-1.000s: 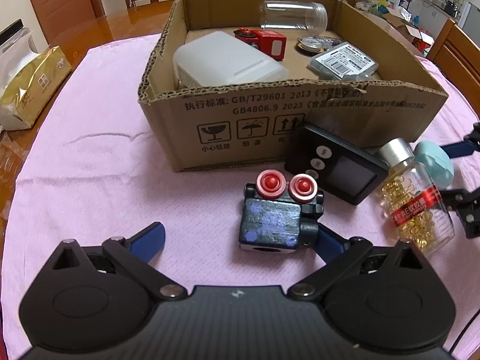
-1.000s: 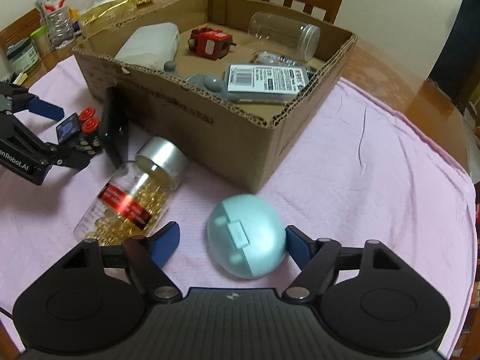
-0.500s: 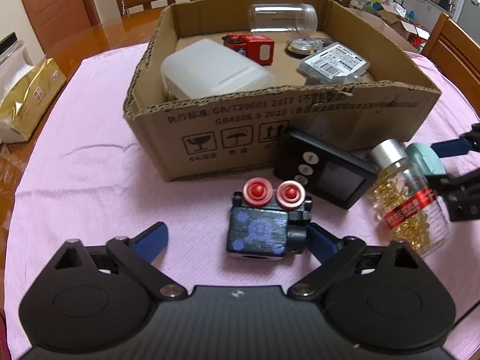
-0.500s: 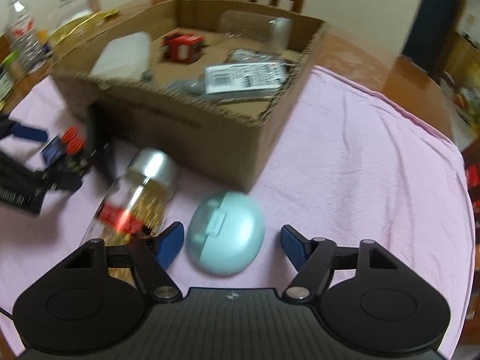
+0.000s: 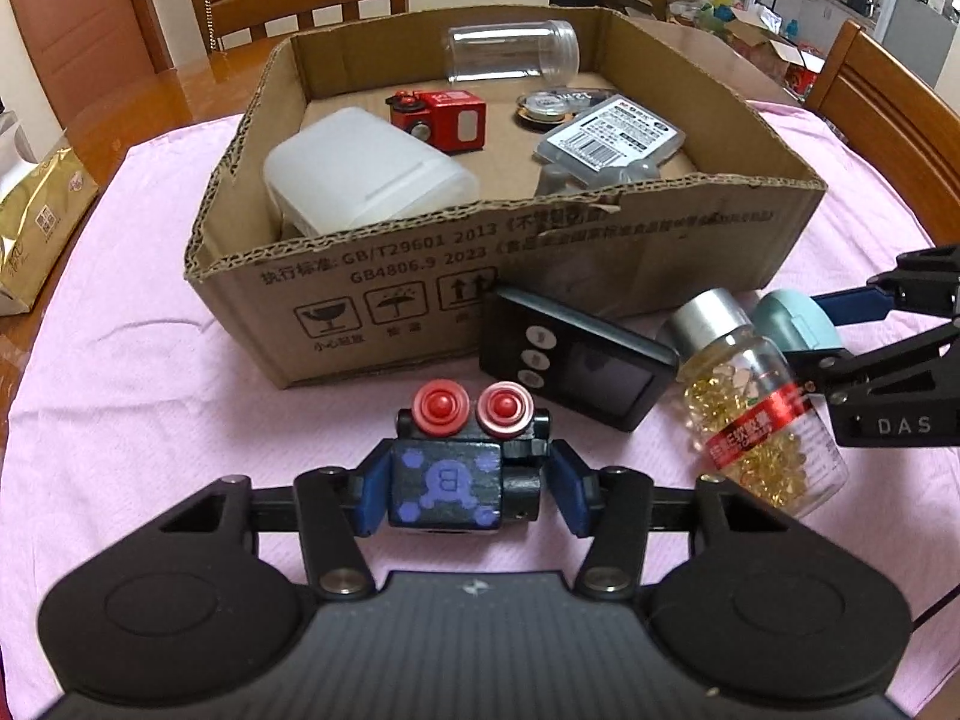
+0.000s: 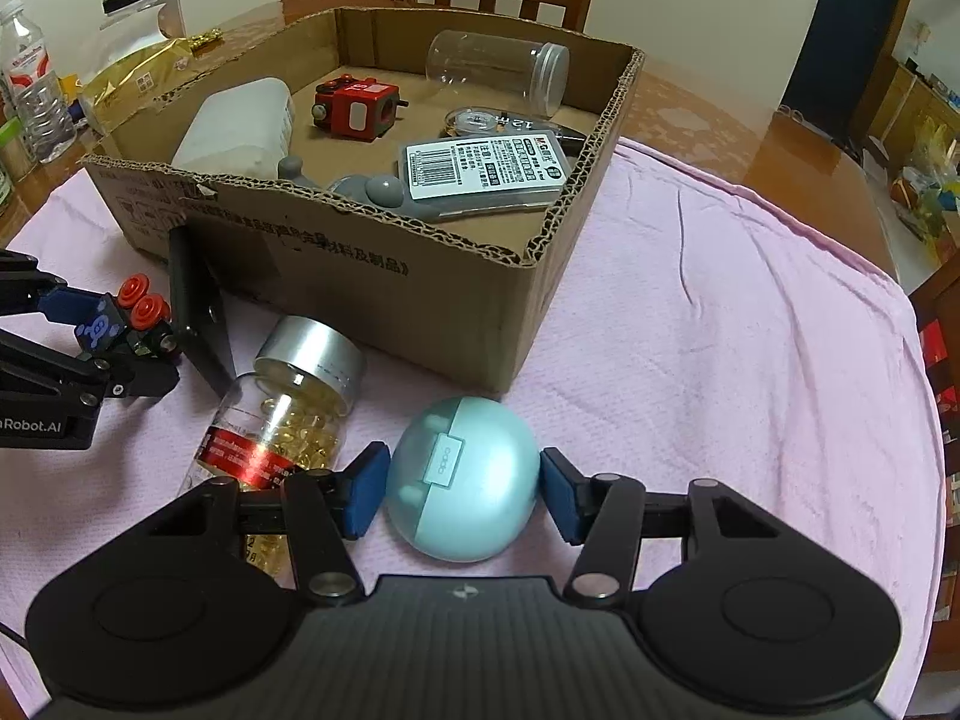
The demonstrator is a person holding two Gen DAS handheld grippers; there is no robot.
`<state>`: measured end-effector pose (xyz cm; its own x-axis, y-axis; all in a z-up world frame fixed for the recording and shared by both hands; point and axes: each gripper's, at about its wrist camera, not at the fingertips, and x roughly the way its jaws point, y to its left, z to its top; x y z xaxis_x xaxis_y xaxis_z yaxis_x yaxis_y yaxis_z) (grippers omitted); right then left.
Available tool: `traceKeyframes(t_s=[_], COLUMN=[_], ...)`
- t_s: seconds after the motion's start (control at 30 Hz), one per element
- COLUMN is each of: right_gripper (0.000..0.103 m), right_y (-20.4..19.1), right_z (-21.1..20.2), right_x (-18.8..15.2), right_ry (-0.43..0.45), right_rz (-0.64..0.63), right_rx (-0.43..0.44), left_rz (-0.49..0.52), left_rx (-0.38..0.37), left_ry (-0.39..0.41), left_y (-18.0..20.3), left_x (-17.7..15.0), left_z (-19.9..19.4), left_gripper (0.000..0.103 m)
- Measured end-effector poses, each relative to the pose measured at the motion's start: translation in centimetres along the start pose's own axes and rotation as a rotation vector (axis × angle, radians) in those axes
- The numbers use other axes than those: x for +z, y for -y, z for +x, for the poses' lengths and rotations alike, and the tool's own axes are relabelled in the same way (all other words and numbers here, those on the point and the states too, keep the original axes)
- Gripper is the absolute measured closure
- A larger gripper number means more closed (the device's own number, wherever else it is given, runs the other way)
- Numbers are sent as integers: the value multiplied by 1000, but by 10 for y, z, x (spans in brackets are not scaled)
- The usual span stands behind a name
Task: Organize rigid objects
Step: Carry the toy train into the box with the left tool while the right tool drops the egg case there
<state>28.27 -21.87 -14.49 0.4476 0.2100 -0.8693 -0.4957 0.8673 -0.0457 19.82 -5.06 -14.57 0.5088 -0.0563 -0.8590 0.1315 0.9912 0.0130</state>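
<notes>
My left gripper (image 5: 465, 489) is shut on a black toy block (image 5: 447, 483) with two red knobs, on the pink cloth in front of the cardboard box (image 5: 420, 288). It also shows in the right wrist view (image 6: 114, 330). My right gripper (image 6: 459, 489) is shut on a teal earbud case (image 6: 462, 477) near the box's corner; both pads touch its sides. A capsule bottle (image 5: 756, 408) with a silver cap lies between the grippers. A black timer (image 5: 570, 360) leans against the box front.
The box holds a white container (image 5: 360, 171), a red toy cube (image 5: 441, 117), a clear jar (image 5: 510, 51), a grey packaged item (image 5: 612, 135) and a tape measure (image 5: 543, 105). A gold packet (image 5: 36, 222) lies at left. Wooden chairs stand behind the table.
Both grippers have closed: the left on the black toy block, the right on the teal case. Both were open around these objects before.
</notes>
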Motion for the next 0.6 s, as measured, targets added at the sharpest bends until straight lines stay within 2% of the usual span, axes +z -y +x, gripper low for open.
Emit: traceKeyframes(t_s=[0.3,0.6], right_gripper=[44,44], right_y=[-3,-2], right_z=[-1,-10], right_x=[0,0], right_ry=[-3,-10], right_rz=[19,9], right_rx=[-19,-2], left_rz=[8,63], left_rx=[32,-1], left_ry=[21,-9], left_y=[8,4], left_x=[-4,-3], left_z=[-3,-10], left_gripper=[52,53])
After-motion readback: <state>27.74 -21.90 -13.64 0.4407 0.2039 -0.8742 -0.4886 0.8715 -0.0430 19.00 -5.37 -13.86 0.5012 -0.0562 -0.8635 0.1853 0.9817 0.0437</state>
